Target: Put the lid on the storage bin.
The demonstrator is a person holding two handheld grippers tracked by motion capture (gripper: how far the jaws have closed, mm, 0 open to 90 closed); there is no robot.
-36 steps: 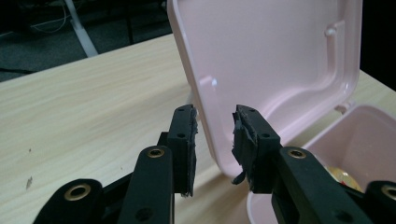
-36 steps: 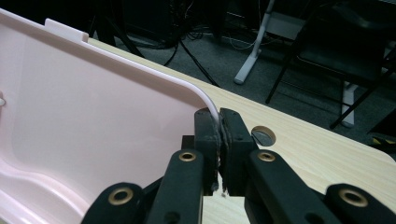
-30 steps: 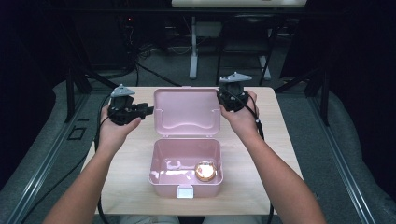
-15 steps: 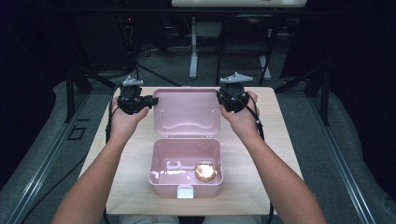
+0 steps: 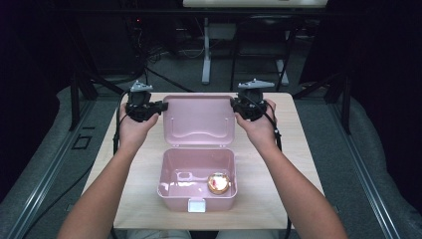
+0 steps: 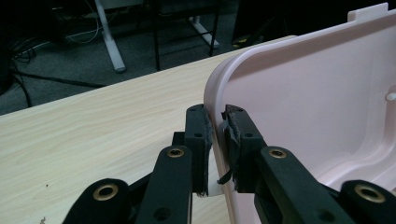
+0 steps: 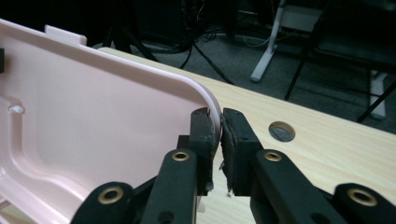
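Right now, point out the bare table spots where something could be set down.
Free wood runs along the table's left edge beside the pink box, and along the right edge past the right forearm. The far corners are crowded: the left tongs and right tongs each clamp a rim of the open lid.

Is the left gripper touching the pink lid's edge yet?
Touching. The left gripper view shows the left gripper, whose fingers have just been closing, with a pad on each side of the lid rim and no gap visible.
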